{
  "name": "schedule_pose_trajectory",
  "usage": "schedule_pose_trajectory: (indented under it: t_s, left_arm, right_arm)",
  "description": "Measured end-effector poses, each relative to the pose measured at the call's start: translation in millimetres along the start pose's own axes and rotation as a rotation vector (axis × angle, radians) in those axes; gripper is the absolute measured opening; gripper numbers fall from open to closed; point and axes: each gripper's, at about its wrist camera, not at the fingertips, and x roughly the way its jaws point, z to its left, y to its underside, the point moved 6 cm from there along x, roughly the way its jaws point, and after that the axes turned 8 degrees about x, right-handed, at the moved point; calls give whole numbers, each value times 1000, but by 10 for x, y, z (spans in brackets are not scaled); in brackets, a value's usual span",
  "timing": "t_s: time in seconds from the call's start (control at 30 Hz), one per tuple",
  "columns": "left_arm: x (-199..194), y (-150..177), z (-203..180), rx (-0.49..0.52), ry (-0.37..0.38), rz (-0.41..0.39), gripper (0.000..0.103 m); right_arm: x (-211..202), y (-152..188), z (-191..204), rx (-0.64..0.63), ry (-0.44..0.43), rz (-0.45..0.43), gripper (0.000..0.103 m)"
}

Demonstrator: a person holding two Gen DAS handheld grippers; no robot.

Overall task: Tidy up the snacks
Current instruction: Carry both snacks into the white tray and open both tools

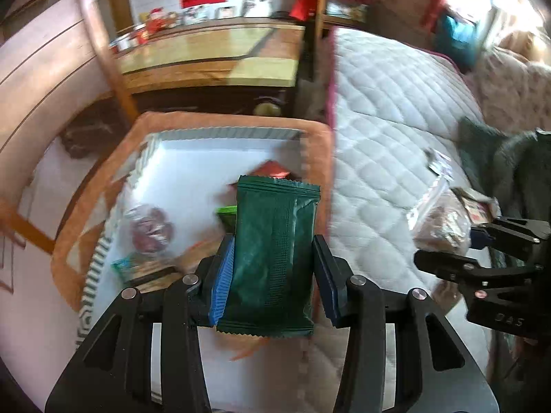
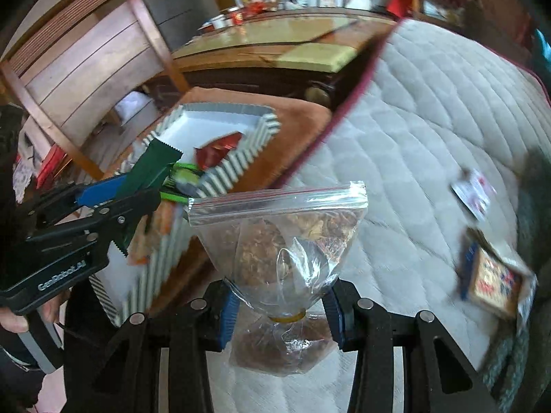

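Observation:
In the left wrist view my left gripper point(image 1: 273, 241) is shut on a dark green snack packet point(image 1: 272, 275), held upright above a white box with a striped rim point(image 1: 227, 134). A red packet point(image 1: 272, 168), a light green packet point(image 1: 227, 210) and a clear pack of dark red pieces point(image 1: 151, 229) lie in the box. My right gripper point(image 2: 280, 297) is shut on a clear zip bag of brown snacks point(image 2: 286, 237), lifted over the bed. Each gripper shows in the other view: the right gripper point(image 1: 447, 244) with the zip bag point(image 1: 440, 223), the left gripper point(image 2: 131, 189) with the green packet point(image 2: 151, 168).
The box rests on an orange cushion point(image 1: 320, 144) beside a bed with a white quilted cover point(image 2: 413, 130). Two more snack packs point(image 2: 473, 192) point(image 2: 496, 282) lie on the quilt at the right. A wooden table point(image 1: 206, 55) and a wooden chair point(image 2: 86, 62) stand behind.

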Motion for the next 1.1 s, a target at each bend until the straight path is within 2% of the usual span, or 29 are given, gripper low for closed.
schedule_pose_trajectory:
  t_s: [0.23, 0.53, 0.83, 1.1]
  left_arm:
    - [42, 97, 533, -102, -56, 16, 43]
    - [202, 216, 905, -174, -110, 48, 43]
    - [336, 315, 1084, -207, -134, 71, 43]
    - [384, 333, 1145, -218, -149, 74, 43]
  right_arm:
    - [161, -267, 465, -86, -34, 6, 42]
    - [412, -471, 956, -185, -59, 32, 42]
    - [745, -578, 1271, -253, -73, 81, 42]
    - [994, -603, 1308, -264, -65, 119, 42]
